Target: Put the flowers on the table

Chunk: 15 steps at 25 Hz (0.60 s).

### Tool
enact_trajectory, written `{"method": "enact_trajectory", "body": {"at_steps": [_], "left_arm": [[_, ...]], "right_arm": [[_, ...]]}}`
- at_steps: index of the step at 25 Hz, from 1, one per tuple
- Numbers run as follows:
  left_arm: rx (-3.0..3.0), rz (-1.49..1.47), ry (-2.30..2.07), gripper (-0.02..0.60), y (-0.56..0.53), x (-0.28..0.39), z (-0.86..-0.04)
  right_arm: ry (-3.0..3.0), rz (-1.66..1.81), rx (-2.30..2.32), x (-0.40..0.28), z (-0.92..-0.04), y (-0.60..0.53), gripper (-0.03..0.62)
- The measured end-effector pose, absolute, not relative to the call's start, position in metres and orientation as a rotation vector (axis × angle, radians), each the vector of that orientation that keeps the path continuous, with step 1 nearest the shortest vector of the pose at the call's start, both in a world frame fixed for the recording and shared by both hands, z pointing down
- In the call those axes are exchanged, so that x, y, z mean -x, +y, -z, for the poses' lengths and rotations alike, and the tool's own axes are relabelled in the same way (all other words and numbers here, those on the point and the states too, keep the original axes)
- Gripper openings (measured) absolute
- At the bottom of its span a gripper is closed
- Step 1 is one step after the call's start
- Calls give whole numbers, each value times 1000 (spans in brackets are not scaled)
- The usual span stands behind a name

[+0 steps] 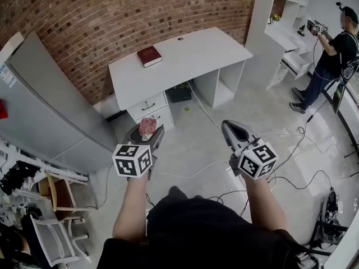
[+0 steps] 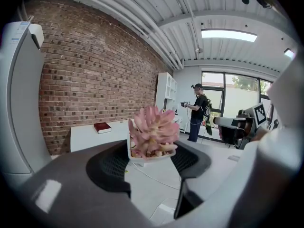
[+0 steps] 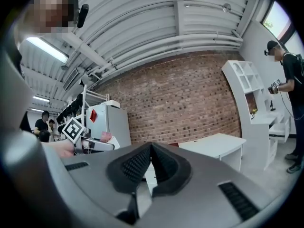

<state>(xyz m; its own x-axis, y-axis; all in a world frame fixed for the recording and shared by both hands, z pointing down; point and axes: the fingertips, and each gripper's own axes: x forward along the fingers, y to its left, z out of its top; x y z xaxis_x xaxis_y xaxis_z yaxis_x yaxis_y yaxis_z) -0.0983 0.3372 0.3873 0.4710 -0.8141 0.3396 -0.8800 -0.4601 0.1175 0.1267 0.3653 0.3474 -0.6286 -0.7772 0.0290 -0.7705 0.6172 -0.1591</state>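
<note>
A pink succulent in a small white pot (image 2: 151,136) sits clamped between the jaws of my left gripper (image 2: 151,156). From the head view the same flowers (image 1: 147,126) show at the left gripper (image 1: 147,136), held above the floor in front of the white desk (image 1: 185,58). My right gripper (image 1: 231,131) is held at about the same height to the right, its jaws shut together with nothing between them (image 3: 150,163). In the right gripper view the flowers (image 3: 105,137) appear small at the left.
A dark red book (image 1: 149,55) lies on the desk's left part. A grey fridge (image 1: 45,111) stands at the left, white shelving (image 1: 283,15) at the right. Cables (image 1: 291,150) trail over the floor. A person (image 1: 331,58) stands far right. Chairs (image 1: 53,228) crowd the lower left.
</note>
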Motion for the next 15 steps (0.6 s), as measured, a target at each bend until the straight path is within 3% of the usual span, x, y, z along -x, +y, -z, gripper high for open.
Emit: {"method": "enact_trajectory", "body": {"at_steps": [15], "left_arm": [[-2423,-323,-1424,279,270,103,-412]], "right_arm": [[2831,325,1357,-118,-372,300,11]]}}
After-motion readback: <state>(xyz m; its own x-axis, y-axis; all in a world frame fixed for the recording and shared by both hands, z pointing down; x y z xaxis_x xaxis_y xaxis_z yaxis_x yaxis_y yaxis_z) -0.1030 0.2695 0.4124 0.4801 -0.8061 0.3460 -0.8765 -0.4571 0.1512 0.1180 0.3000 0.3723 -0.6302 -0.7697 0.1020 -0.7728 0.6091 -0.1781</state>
